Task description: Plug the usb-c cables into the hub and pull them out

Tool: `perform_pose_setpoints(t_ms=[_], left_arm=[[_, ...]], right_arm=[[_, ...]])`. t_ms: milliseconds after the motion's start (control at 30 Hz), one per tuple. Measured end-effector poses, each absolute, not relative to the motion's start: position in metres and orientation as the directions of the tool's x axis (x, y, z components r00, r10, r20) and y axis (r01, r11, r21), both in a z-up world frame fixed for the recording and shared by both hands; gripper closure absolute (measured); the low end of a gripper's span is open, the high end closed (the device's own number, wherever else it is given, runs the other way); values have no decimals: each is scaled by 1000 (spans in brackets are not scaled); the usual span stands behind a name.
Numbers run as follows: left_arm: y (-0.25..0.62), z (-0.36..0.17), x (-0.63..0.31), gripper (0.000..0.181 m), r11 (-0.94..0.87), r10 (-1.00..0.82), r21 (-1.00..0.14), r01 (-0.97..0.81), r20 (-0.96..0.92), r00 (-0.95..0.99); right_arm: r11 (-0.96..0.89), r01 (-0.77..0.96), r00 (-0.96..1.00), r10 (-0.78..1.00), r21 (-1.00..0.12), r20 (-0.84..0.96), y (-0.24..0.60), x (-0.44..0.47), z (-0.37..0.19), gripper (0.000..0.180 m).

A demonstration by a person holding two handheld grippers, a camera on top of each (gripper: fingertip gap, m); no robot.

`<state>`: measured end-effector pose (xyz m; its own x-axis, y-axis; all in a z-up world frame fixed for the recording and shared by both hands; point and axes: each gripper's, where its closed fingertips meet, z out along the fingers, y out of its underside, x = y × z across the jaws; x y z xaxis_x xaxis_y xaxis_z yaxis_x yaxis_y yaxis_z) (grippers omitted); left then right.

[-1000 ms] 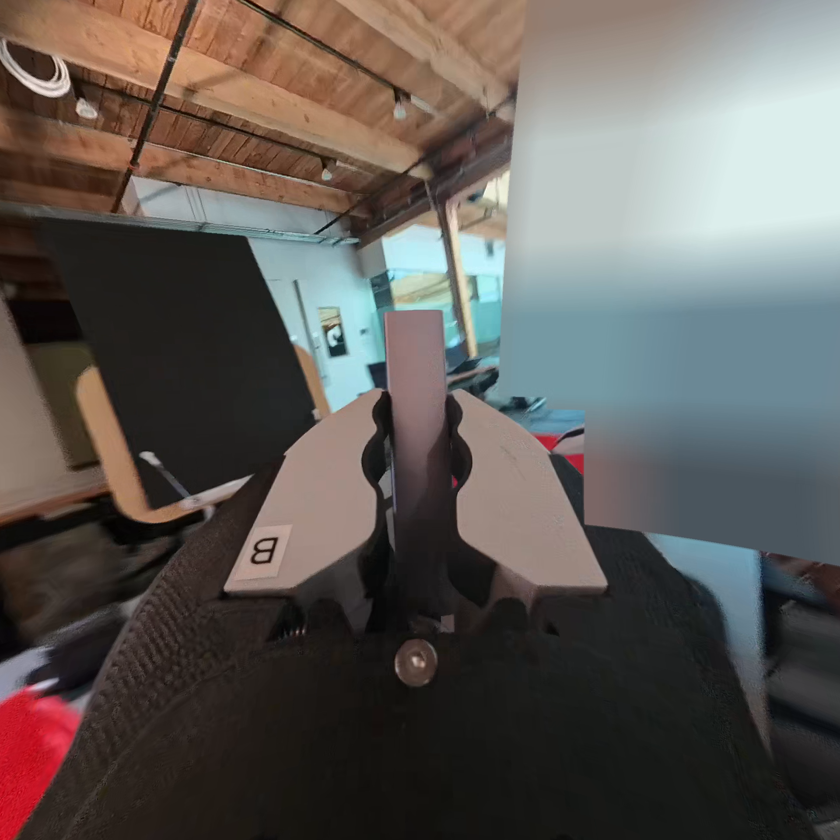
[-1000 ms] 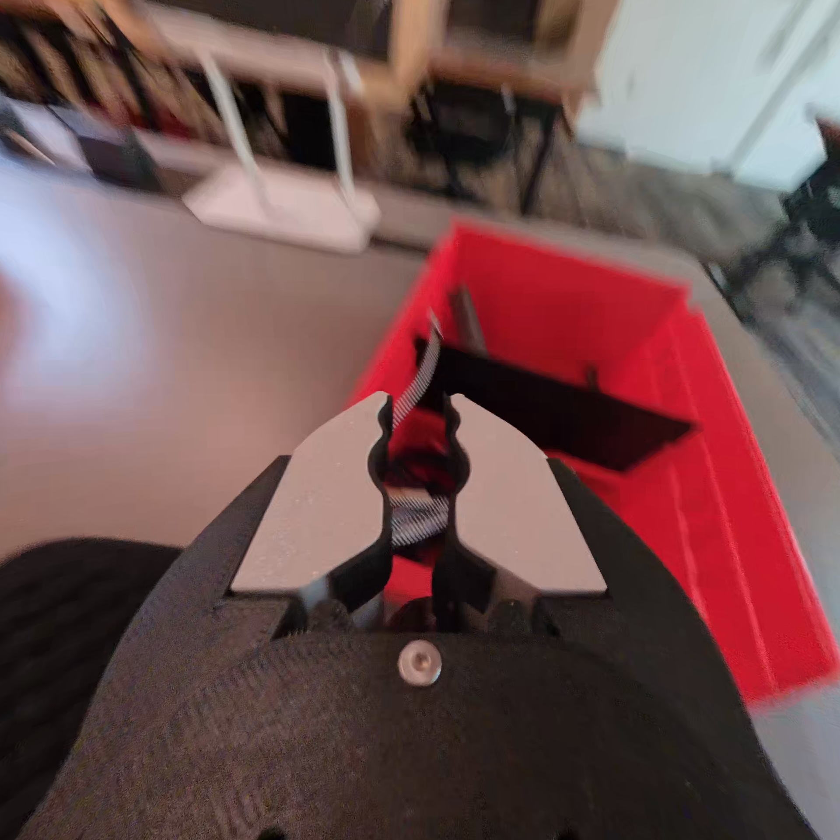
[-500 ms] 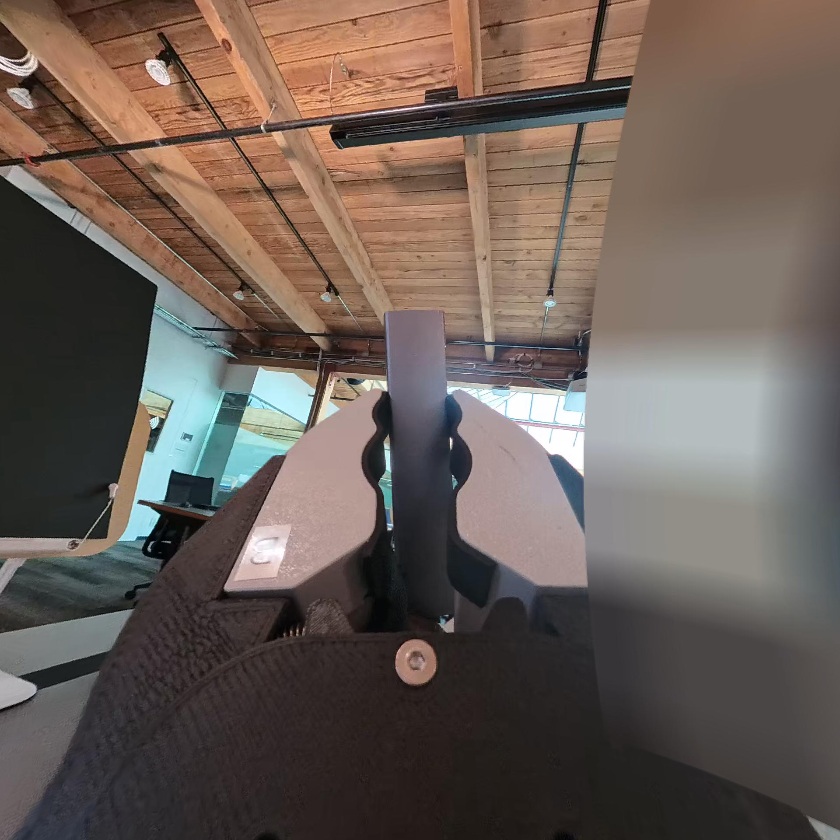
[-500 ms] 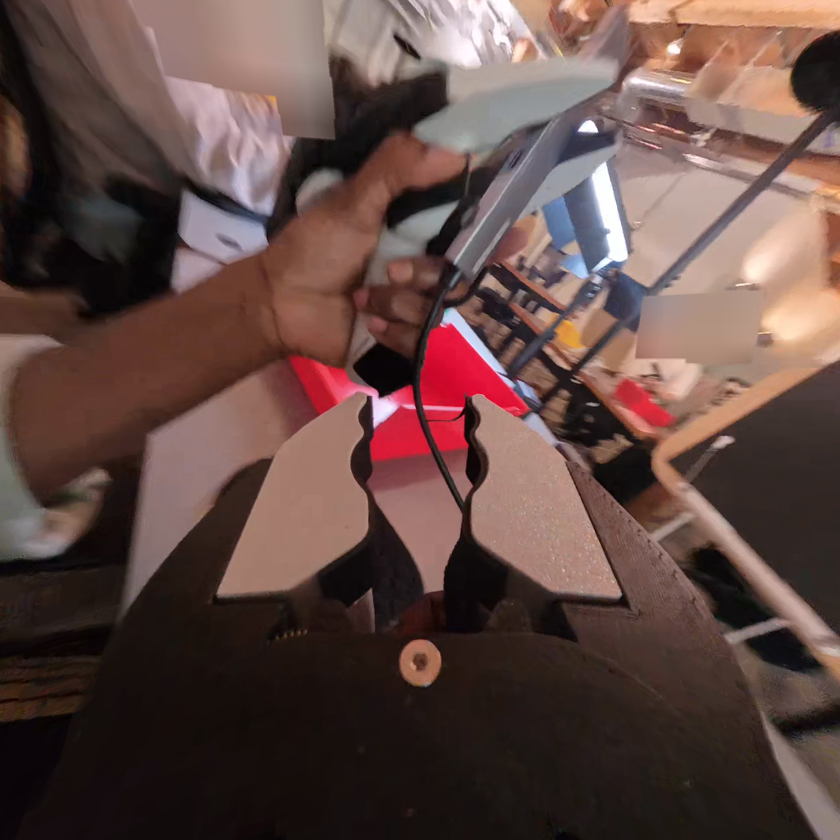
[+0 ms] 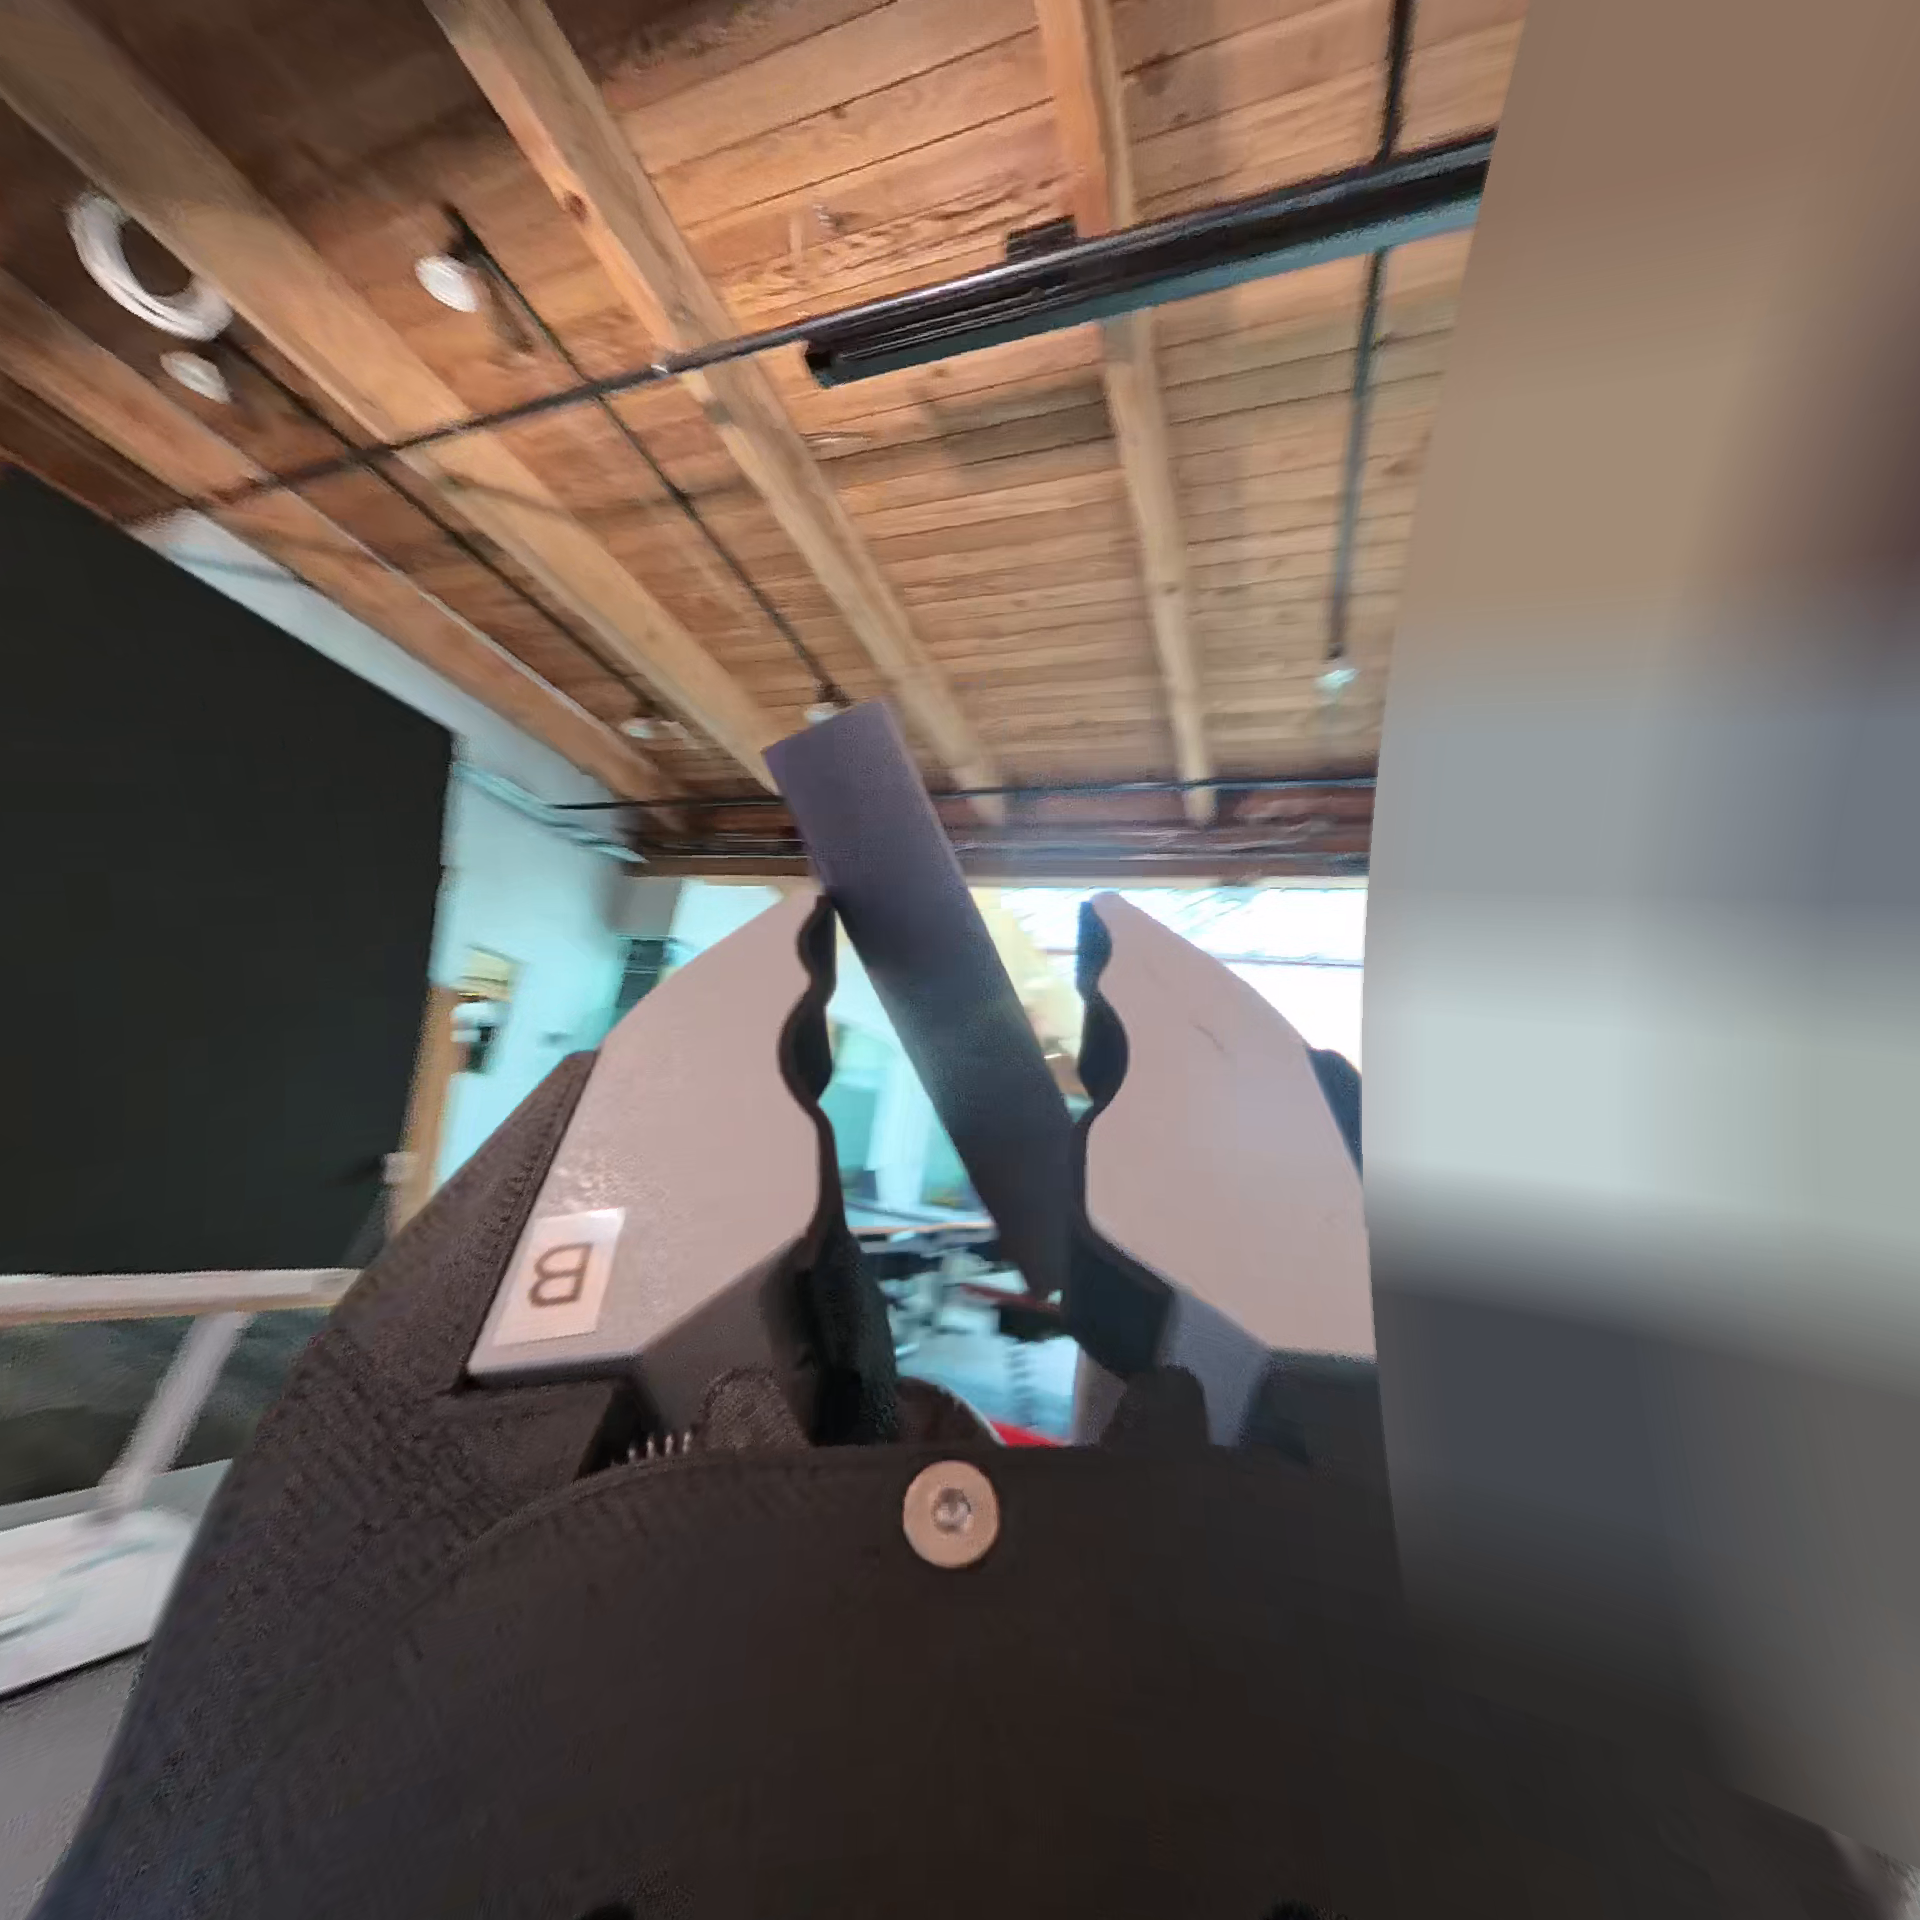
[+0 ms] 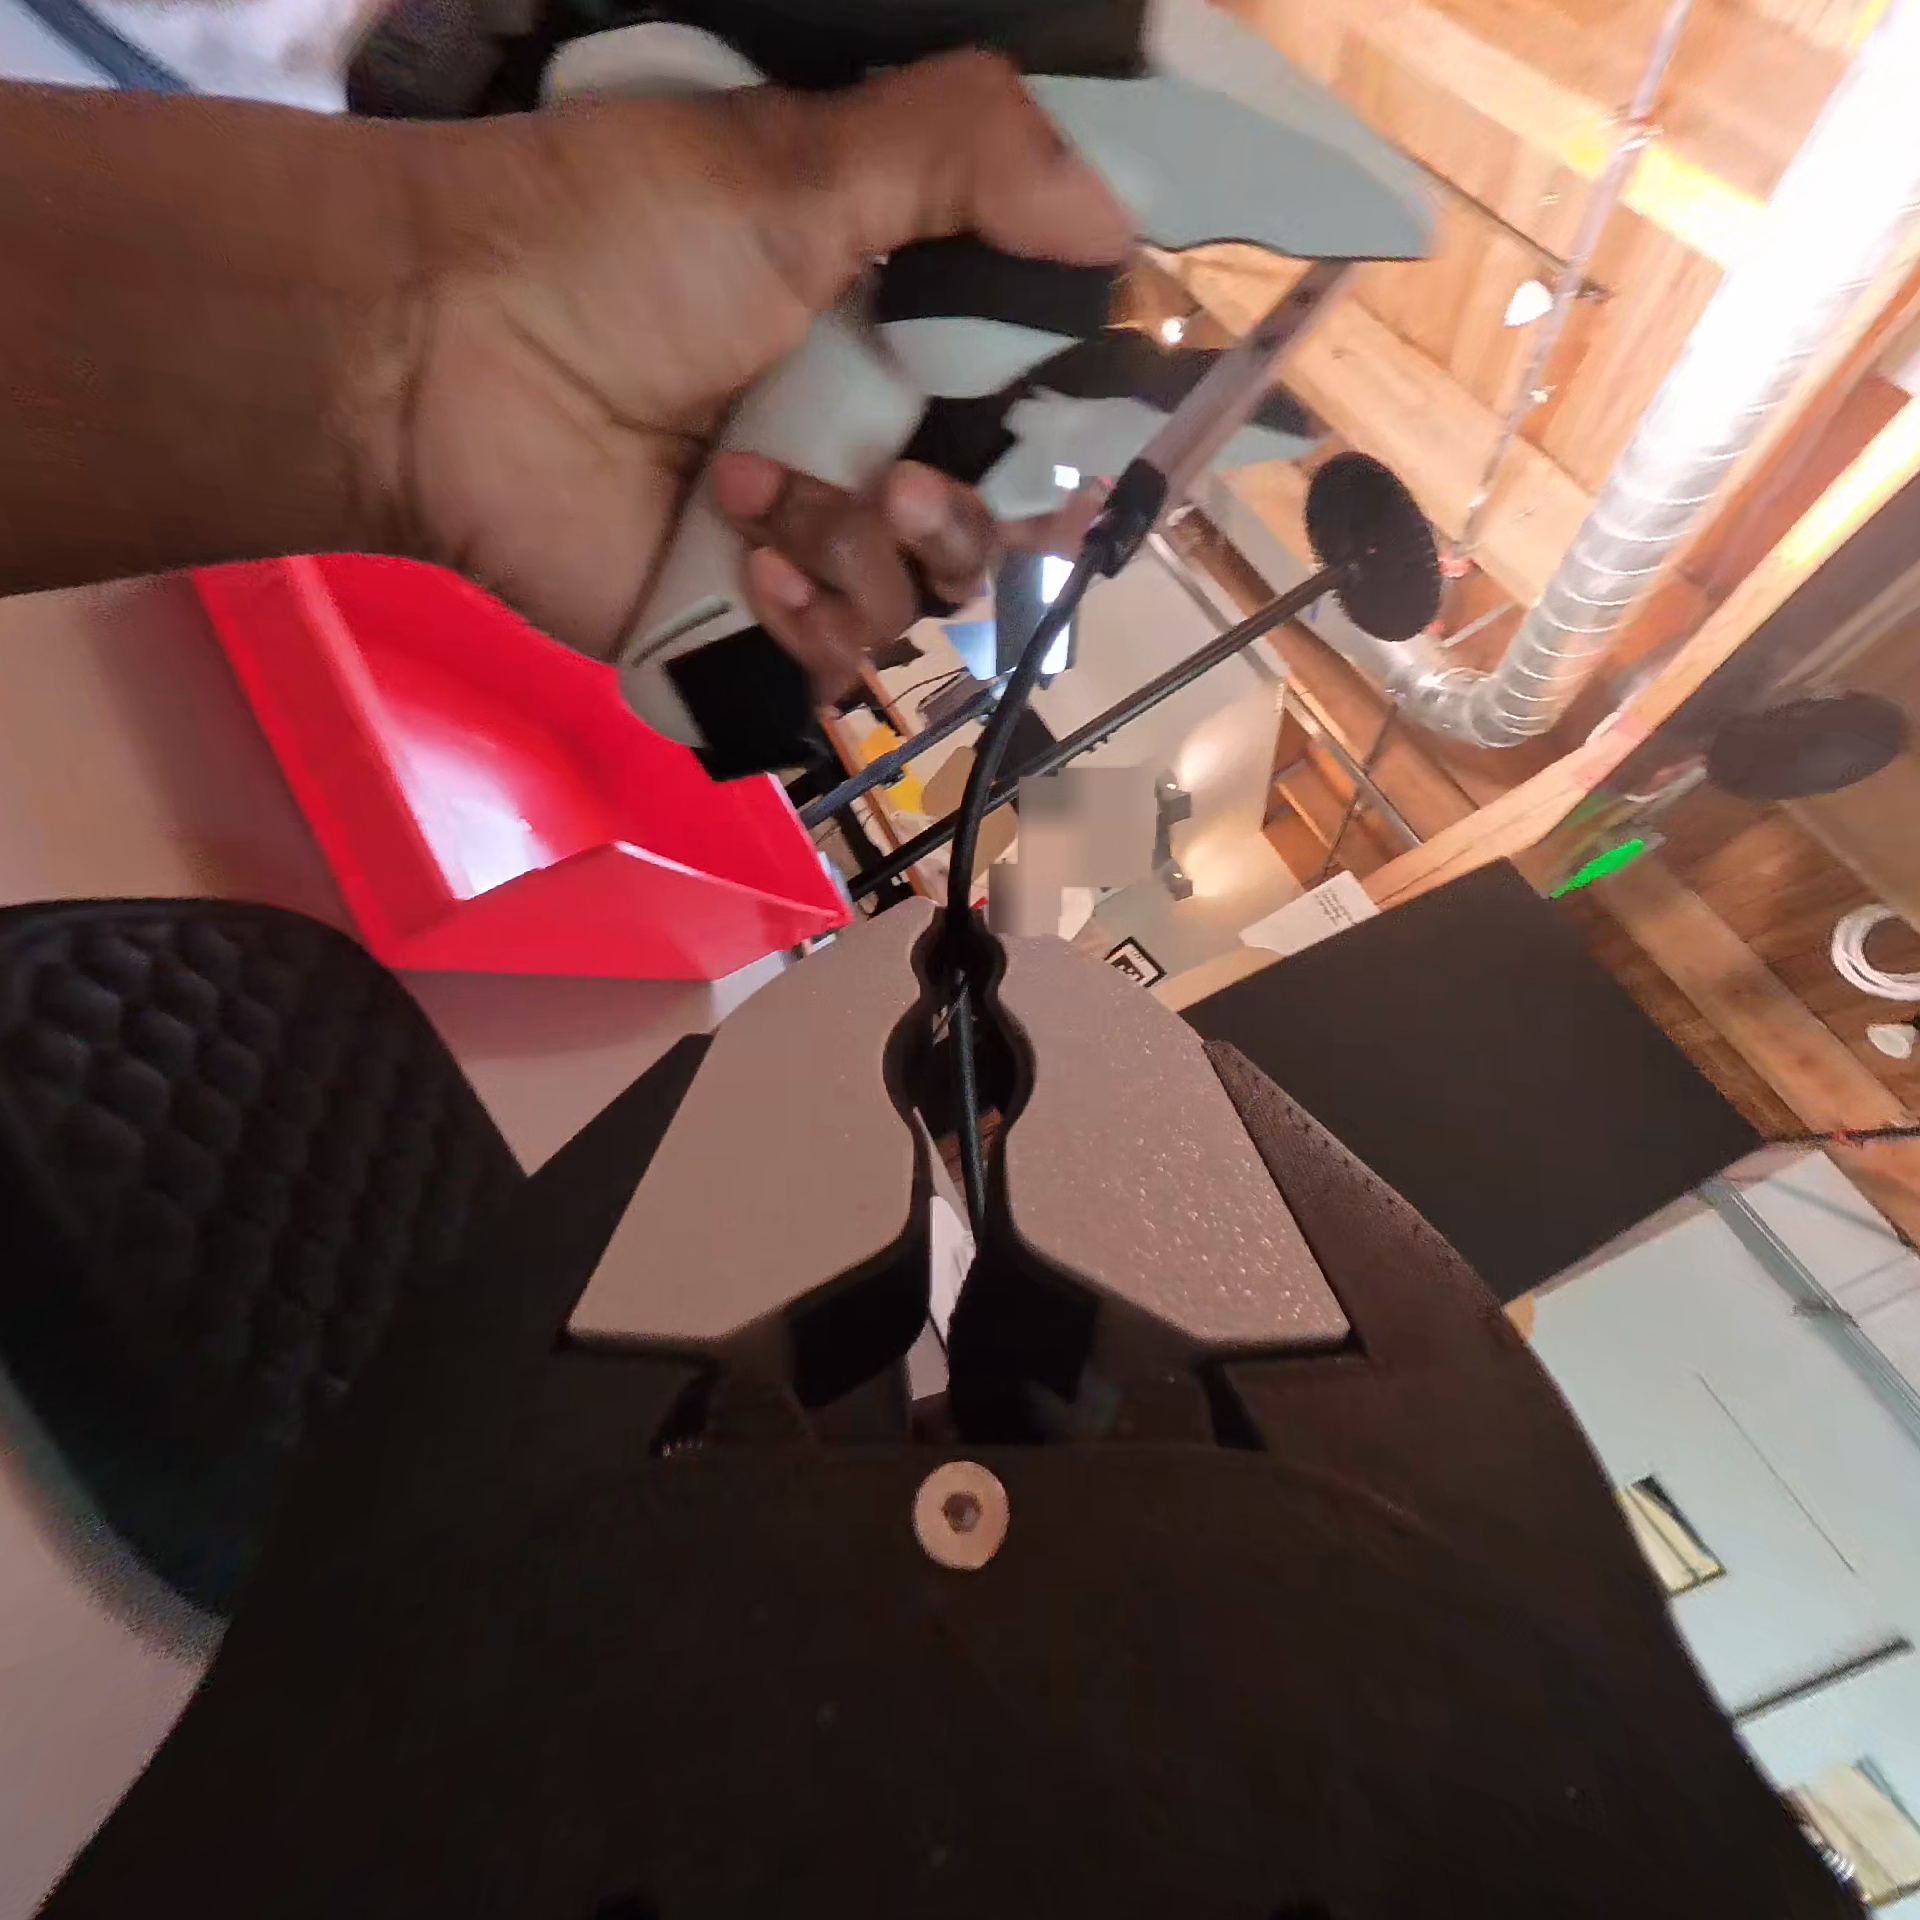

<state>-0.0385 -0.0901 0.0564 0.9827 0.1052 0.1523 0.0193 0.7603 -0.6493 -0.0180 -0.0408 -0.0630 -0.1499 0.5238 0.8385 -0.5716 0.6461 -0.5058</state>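
Closest to me, the right gripper [image 6: 961, 940] has its jaws pinched together on a thin black cable [image 6: 987, 748], which runs through the notches between the fingers and curves up and away. Its far end meets the lower end of the slim grey hub [image 6: 1236, 384], apparently by a dark plug, and the hub is raised in the air in the left gripper [image 5: 951, 920]. That one's jaws stand apart. The hub [image 5: 920, 966] leans slantwise in the gap, touching the right finger low down and seemingly the left tip, so it looks only loosely caught.

To do this step well, I would say the left jaws should close firmly on the hub before anything else. The right gripper should then draw the cable straight along the line of the plug, not sideways, because pulling on the cord alone strains the joint.

The plug itself is blurred, so I cannot tell whether it is fully seated. The person's hand [image 6: 582, 343] covers the left gripper's handle. Beyond it, a red bin [image 6: 499, 769] sits on the table, cut off by the hand. No other cables can be made out.
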Motion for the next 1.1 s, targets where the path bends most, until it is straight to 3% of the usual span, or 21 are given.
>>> perform_pose_setpoints(t_ms=[33,200,400,600,867,1100], left_arm=[[-93,55,-43,133,739,184,-672,-43,140,973],[-119,58,-50,133,691,400,-685,-229,100,911],[-142,62,-49,140,721,422,-646,-253,119,899],[-147,62,-51,144,725,431,-638,-259,128,893],[-143,63,-47,145,709,438,-651,-272,104,893],[-152,61,-53,147,708,460,-647,-282,120,880]], right_arm=[[629,-577,-135,555,-521,821,-34,-17,-56,177],[606,-569,-27,662,-556,749,11,-15,-29,178],[580,-460,88,783,-672,616,96,-16,-7,178],[599,-259,293,796,-758,530,203,-10,6,178],[508,18,312,816,-861,487,330,-82,-21,176],[412,-158,332,878,-898,344,372,-136,-29,176]])
